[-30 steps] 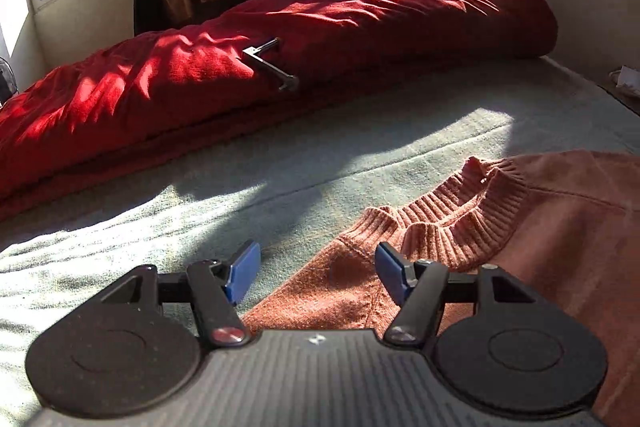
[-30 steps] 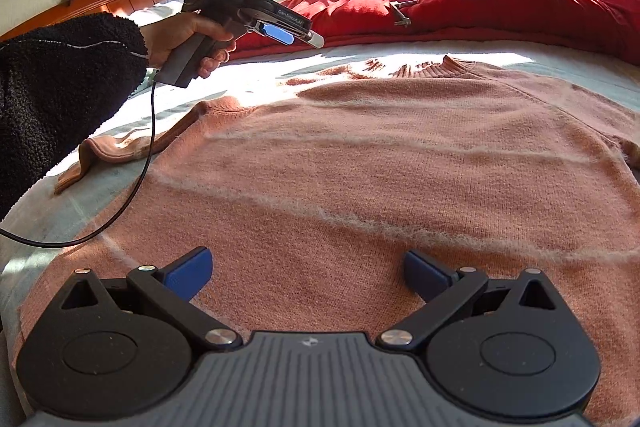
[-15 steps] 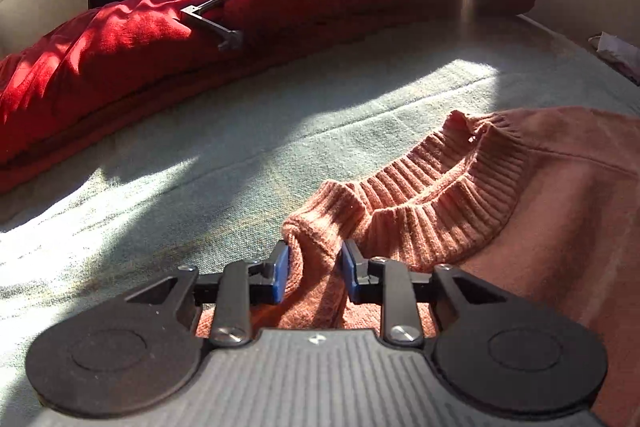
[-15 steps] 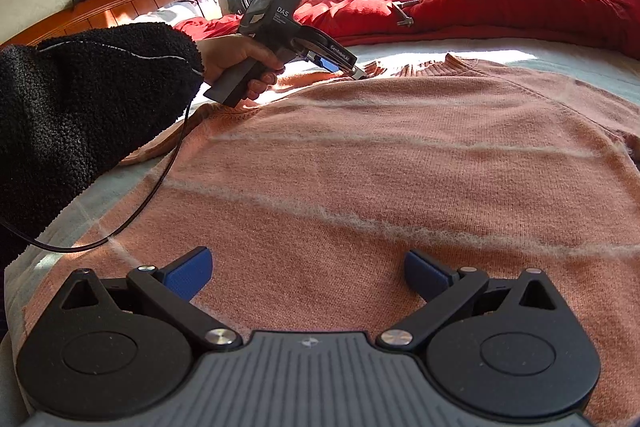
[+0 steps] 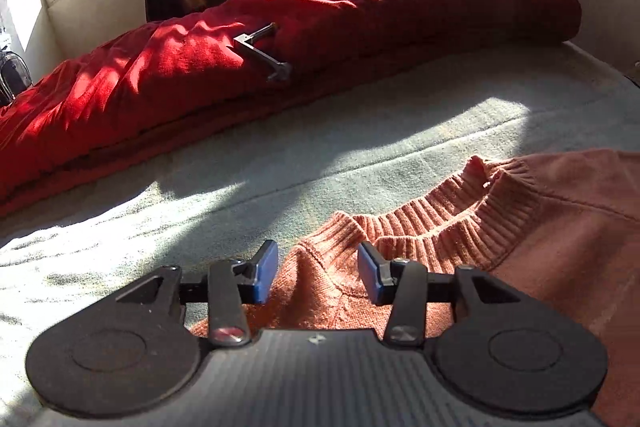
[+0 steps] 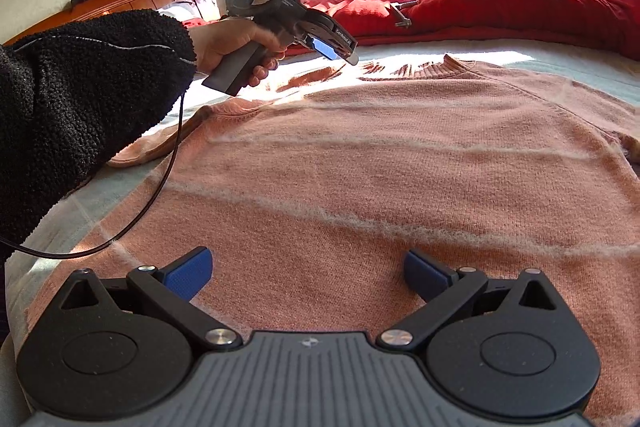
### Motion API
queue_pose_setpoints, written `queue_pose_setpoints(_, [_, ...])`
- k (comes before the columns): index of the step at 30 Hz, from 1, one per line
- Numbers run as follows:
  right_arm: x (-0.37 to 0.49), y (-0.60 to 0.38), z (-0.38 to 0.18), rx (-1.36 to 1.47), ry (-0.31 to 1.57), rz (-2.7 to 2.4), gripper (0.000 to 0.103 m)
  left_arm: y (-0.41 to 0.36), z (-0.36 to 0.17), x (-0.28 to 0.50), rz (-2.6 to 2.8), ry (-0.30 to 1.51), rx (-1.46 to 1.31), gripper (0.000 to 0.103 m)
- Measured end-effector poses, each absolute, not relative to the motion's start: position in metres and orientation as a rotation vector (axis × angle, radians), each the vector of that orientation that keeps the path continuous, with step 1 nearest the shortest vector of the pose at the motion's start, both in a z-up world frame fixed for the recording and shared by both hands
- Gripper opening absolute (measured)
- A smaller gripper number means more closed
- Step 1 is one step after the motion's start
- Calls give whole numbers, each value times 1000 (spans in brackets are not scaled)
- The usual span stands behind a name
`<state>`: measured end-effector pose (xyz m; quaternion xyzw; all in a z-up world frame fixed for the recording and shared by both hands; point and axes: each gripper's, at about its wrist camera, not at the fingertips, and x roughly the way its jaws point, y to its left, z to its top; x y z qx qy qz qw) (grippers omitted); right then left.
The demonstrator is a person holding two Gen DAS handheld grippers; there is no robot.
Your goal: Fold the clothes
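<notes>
Both tools gape: our left tool (image 5: 318,277) straddles the sweater (image 6: 392,163) shoulder; we should pinch deep, lift evenly.

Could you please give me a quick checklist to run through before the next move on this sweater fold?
1. Left gripper open: ok, its jaws stand apart with the shoulder fabric between them, not pinched.
2. Right gripper open: ok, wide, above the lower body of the sweater.
3. Sweater spread flat on the bed: ok across the body; the ribbed collar is rumpled.
4. Sleeves laid out: cannot tell, both are largely out of view.
5. Cable clear of the fabric: not ok, it hangs across the sweater's edge.
</notes>
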<state>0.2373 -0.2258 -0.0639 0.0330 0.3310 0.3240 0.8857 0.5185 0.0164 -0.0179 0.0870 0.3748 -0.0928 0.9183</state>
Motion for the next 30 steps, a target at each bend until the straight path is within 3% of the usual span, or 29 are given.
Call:
queue_pose_setpoints(3, [233, -230, -56, 91, 662, 675, 103, -4, -6, 500, -335, 833, 108, 75])
queue_pose_setpoints(10, [231, -235, -50, 131, 640, 672, 103, -33, -59, 508, -183, 1046, -13, 75])
queue_pose_setpoints(18, [236, -242, -52, 158, 656, 644, 103, -63, -76, 538, -49, 975, 63, 102])
queue_pose_setpoints(22, [238, -246, -51, 179, 657, 622, 103, -59, -69, 532, -51, 975, 16, 96])
queue_pose_setpoints(26, [235, -252, -45, 212, 635, 628, 103, -64, -45, 508, -182, 970, -106, 96])
queue_pose_setpoints(30, [233, -252, -45, 223, 630, 634, 103, -94, -43, 505, -258, 987, -46, 97])
